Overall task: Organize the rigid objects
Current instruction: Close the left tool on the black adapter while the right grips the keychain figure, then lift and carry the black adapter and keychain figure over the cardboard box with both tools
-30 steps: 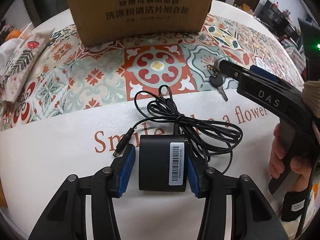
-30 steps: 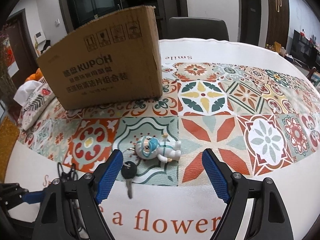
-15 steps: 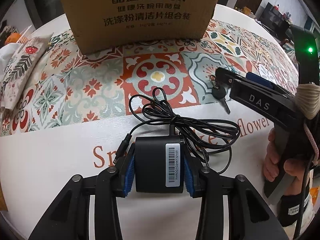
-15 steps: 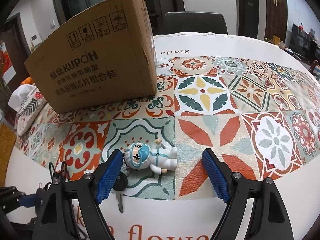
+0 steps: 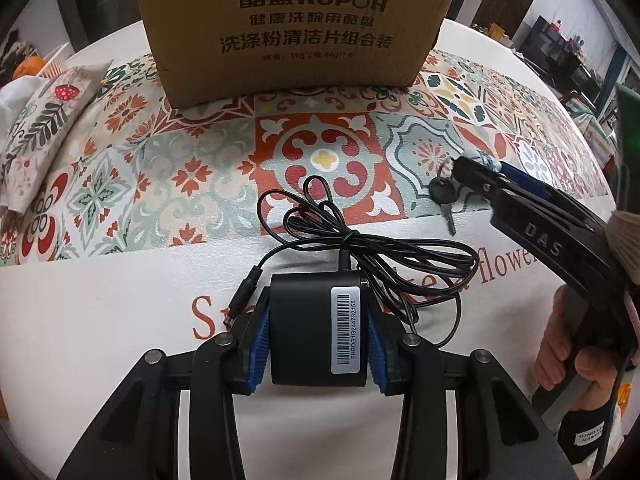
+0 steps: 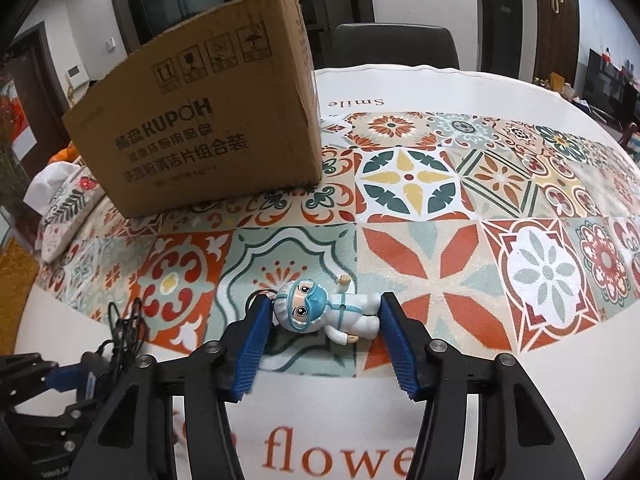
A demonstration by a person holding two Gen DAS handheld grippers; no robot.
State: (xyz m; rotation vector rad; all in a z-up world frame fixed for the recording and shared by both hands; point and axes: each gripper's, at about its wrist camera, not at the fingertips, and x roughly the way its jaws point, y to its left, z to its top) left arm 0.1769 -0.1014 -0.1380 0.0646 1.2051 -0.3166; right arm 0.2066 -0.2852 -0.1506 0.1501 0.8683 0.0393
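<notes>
My left gripper (image 5: 316, 344) is shut on a black power adapter (image 5: 316, 328) with a barcode label; its tangled black cable (image 5: 360, 248) lies on the tablecloth ahead. My right gripper (image 6: 326, 324) has closed onto a small white-suited figurine keychain (image 6: 328, 312), its blue pads touching head and feet. The keychain's black key (image 5: 443, 196) shows in the left wrist view beside the right gripper's fingers (image 5: 480, 176). A brown cardboard box (image 5: 296, 24) stands behind, also in the right wrist view (image 6: 200, 132).
A floral fabric tissue pouch (image 5: 36, 128) lies at the table's left edge. A dark chair (image 6: 394, 46) stands beyond the round table's far rim. The left gripper and adapter show at the right wrist view's lower left (image 6: 60, 384).
The left gripper closed on the adapter and holds it. The right gripper moved forward over the figurine and its jaws closed from wide open onto it.
</notes>
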